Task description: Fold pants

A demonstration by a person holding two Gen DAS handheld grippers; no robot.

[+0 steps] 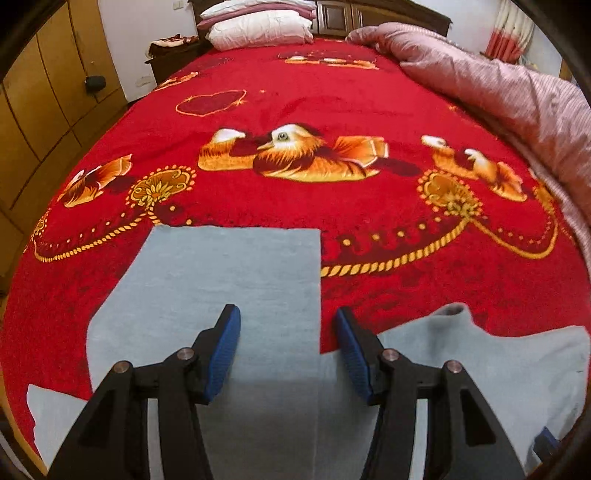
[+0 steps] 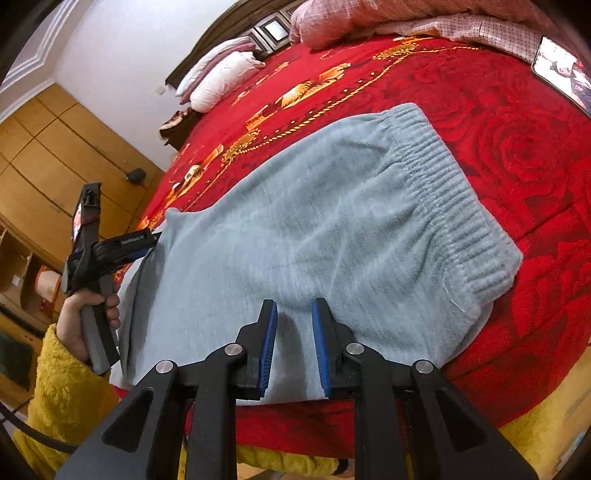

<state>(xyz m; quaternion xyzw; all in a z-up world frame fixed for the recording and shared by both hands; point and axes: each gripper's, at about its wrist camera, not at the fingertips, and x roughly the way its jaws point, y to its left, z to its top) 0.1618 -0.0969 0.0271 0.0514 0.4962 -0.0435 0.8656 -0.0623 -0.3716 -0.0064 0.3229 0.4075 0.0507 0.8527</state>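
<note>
The pants [image 2: 314, 221] lie on the bed [image 1: 406, 295] with one leg already folded over. Both the left claw [image 1: 287, 350] and right claw [image 2: 294, 347] hover open, holding nothing. Further folds toward the waistband [image 2: 454, 206] probably remain.

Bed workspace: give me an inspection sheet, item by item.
Surface: red blanket with gold bird print covers the bed.
Job's things: light blue pants lie flat near the bed's edge, ribbed waistband to the right, one leg part folded over.
Clutter: phone on the blanket; pink quilt bunched along one side.
Grippers: left tongs open above the pants; right tongs open, holding nothing.
Cables: black cable by the yellow sleeve.
Surroundings: pillows, wooden wardrobe.
</note>
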